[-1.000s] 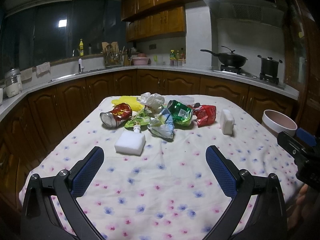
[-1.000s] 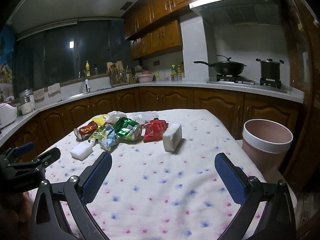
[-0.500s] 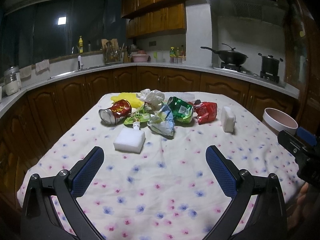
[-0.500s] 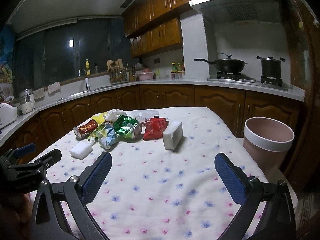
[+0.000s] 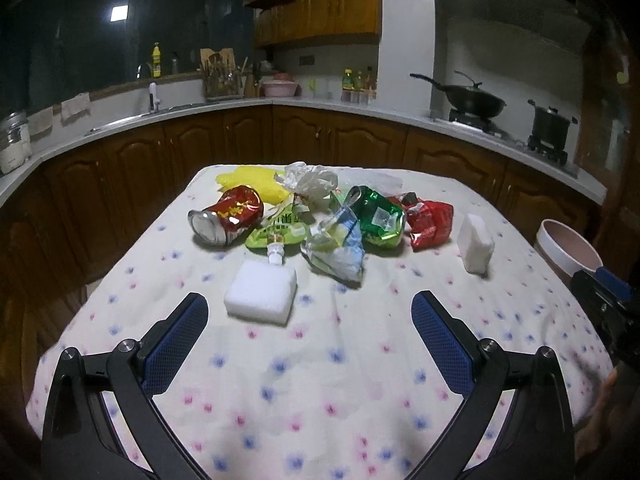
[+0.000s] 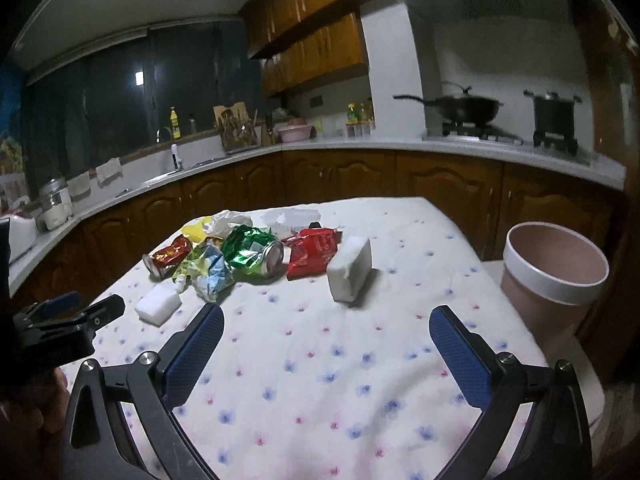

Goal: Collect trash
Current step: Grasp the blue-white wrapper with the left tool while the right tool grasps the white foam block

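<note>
Crumpled wrappers [image 5: 344,236] and cans heaped toward the table's [image 5: 320,380] far edge.
Left gripper [image 5: 310,340] and right gripper [image 6: 326,350] hover, jaws spread, empty.

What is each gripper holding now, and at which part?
Nothing is held. The left gripper and the right gripper are both open above the flowered tablecloth, short of the trash pile.

Trash pile [image 5: 320,216] on table [image 5: 320,380] ahead of left gripper [image 5: 310,332], flat sponge [image 5: 261,293] nearest its fingers, upright sponge [image 6: 349,270] ahead of right gripper [image 6: 326,346], bin [image 6: 554,276] to its right beside table.
</note>
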